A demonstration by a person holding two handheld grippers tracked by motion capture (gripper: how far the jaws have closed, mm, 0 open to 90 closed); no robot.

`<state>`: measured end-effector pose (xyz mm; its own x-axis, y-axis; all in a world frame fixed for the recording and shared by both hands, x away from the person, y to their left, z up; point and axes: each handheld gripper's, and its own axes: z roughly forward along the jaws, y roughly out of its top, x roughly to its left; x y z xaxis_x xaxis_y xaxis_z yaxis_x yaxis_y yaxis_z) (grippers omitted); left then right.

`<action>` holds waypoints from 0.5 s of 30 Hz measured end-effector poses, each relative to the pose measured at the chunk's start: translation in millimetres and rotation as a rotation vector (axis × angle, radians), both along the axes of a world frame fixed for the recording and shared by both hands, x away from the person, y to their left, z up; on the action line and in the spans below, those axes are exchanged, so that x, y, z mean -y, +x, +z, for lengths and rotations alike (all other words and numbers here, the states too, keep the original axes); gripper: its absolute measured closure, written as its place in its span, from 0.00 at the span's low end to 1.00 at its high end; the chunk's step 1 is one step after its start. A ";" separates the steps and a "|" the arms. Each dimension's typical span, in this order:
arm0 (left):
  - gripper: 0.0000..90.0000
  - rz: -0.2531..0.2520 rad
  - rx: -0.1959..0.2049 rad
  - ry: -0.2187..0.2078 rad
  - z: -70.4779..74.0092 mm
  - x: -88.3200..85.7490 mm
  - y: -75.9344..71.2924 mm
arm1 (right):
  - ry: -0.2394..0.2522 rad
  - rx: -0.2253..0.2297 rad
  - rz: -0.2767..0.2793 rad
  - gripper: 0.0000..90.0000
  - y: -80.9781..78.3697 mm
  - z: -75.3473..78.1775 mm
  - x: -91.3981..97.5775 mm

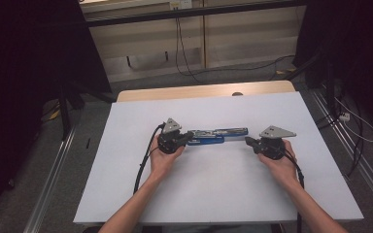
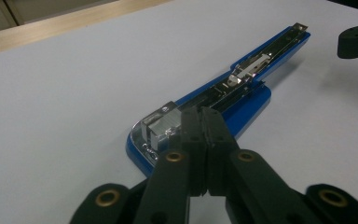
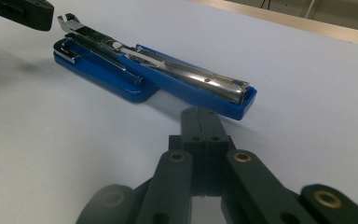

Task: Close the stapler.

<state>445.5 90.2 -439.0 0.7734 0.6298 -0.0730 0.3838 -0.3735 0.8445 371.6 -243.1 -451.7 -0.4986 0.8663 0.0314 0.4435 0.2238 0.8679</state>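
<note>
The blue stapler (image 1: 212, 136) is laid open flat near the middle of the table (image 1: 126, 194), a little closer to the far edge than to the near one. Its 2 halves are spread end to end, so that 1 long line is formed, and this long axis runs parallel to the far edge, from left to right. The metal channel is turned upward.

In the left gripper view the left gripper (image 2: 204, 122) is seen with its jaws pressed together, with nothing between them, the tips at the metal end of the stapler (image 2: 205, 107); whether they touch it cannot be told. In the right gripper view the right gripper (image 3: 202, 122) is also closed and empty, just beside the other end of the stapler (image 3: 154, 77).

The step in hand is judged to be a pushing or steadying of the open stapler from both ends. For the next move, 1 half probably must be lifted and folded over the hinge while the other half is held down.
</note>
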 end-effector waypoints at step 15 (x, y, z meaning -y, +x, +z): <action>1.00 0.001 -0.028 0.053 -9.8 3.8 7.4 | -0.010 -0.010 -0.001 1.00 1.8 -2.0 -0.4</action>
<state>452.9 86.4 -448.8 0.7711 0.6338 -0.0612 0.4072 -0.4170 0.8126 373.3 -242.8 -453.7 -0.4972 0.8672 0.0281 0.4524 0.2314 0.8612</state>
